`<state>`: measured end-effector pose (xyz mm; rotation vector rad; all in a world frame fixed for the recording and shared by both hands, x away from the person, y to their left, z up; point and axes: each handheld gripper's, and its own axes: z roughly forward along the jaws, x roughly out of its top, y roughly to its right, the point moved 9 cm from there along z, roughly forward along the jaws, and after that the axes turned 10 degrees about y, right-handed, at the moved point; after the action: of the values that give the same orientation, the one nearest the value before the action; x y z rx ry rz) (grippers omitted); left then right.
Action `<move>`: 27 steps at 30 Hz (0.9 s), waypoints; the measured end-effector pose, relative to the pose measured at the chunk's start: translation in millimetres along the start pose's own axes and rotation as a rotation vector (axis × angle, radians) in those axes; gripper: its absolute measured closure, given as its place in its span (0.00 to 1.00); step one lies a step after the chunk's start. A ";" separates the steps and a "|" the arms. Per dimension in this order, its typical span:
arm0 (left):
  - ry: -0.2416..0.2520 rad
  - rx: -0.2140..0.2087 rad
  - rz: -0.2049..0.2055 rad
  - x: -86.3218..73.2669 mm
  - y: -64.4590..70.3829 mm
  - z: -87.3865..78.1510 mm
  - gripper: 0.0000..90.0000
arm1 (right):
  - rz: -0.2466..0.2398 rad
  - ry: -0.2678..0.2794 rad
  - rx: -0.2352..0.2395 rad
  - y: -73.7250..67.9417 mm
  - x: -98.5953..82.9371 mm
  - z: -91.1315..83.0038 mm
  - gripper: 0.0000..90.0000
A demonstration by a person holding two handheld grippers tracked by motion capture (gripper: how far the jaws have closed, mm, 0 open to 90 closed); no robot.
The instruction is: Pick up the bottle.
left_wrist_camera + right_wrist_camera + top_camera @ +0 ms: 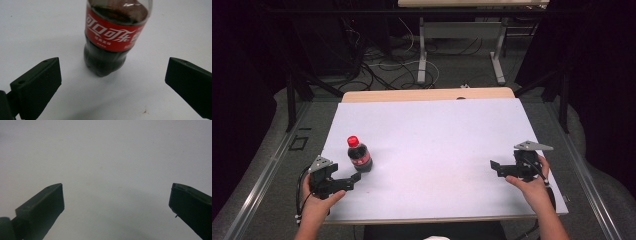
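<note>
Red-capped, red-labelled dark cola bottle

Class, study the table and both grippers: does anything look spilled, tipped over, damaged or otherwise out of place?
Nothing stands out. The cola bottle stands upright on the white sheet, red cap on, with no liquid around it. The left gripper is open just short of the bottle; the right gripper is open over bare sheet.
</note>
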<state>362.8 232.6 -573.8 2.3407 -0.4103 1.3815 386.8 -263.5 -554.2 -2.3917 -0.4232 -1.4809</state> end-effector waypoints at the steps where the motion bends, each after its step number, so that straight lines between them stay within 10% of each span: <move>1: -0.008 -0.006 0.007 0.5 1.9 -0.5 0.01 | 0.011 0.007 -0.001 -4.7 1.2 -8.7 0.00; 9: -0.005 -0.014 0.039 5.7 13.5 2.8 0.01 | -0.051 0.026 -0.031 -5.6 -4.1 -36.0 0.00; 27: -0.005 0.000 0.060 23.4 9.7 26.3 0.04 | -0.059 0.000 -0.027 -6.1 -23.9 -22.0 0.02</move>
<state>389.8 210.4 -563.0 2.3506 -0.4853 1.4023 356.3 -268.9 -565.8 -2.4197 -0.4809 -1.5214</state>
